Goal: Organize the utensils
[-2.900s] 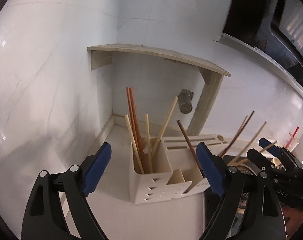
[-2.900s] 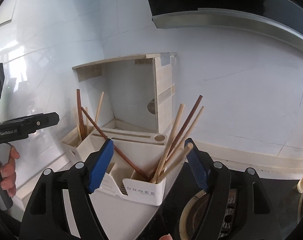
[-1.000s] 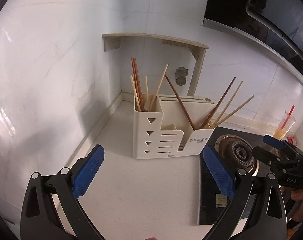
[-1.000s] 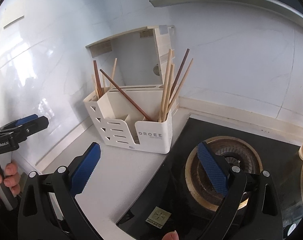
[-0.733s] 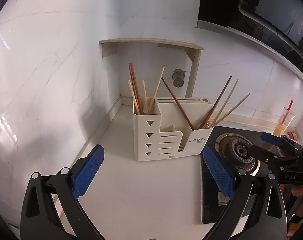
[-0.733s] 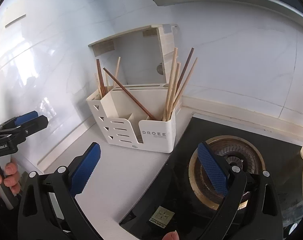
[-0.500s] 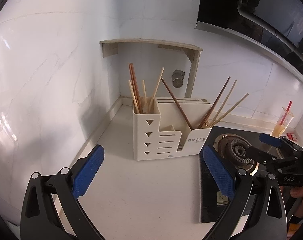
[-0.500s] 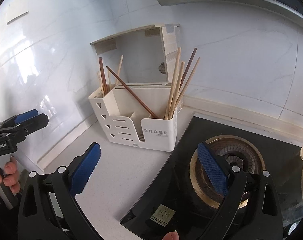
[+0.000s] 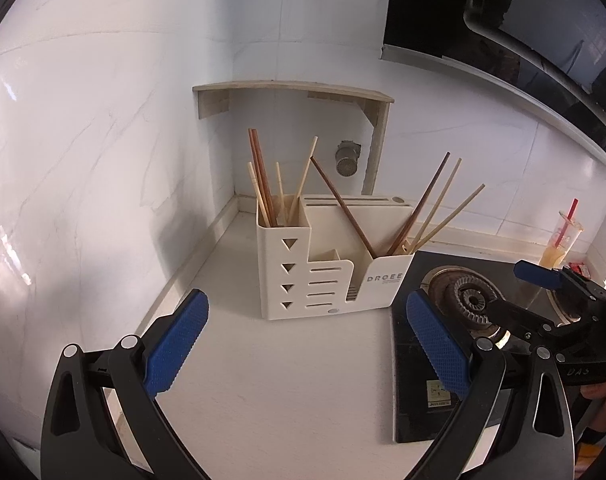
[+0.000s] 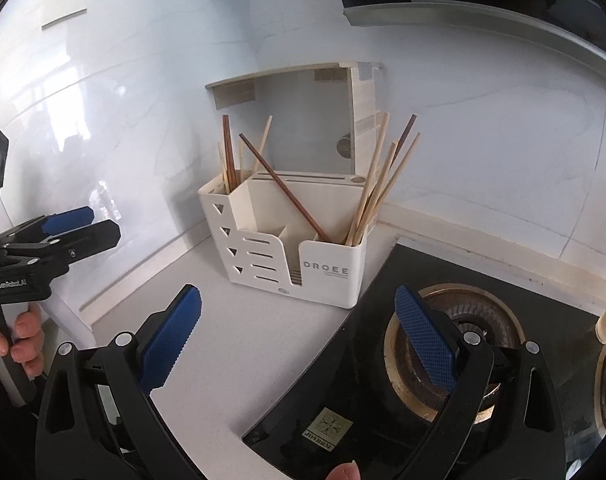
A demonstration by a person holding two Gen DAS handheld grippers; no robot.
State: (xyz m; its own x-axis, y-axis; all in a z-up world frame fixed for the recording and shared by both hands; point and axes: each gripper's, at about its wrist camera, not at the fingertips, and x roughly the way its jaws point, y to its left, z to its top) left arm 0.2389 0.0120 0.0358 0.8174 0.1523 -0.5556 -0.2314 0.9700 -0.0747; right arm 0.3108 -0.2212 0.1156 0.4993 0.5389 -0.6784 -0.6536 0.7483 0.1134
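Wooden, light, stiff, slippery dark-brown chopstick (image 9: pixel 343 211) slants across cream plastic holder (image 9: pixel 331 264); I'd pinch upper shaft. Both grippers' fingers (image 9: pixel 175 342) (image 10: pixel 425 338) open, empty.

Bright, even daylight; window glare on glossy left wall (image 10: pixel 79 92); soft shadows beside holder (image 9: pixel 287 272); sharp centre, heavy fisheye bending, black corners.
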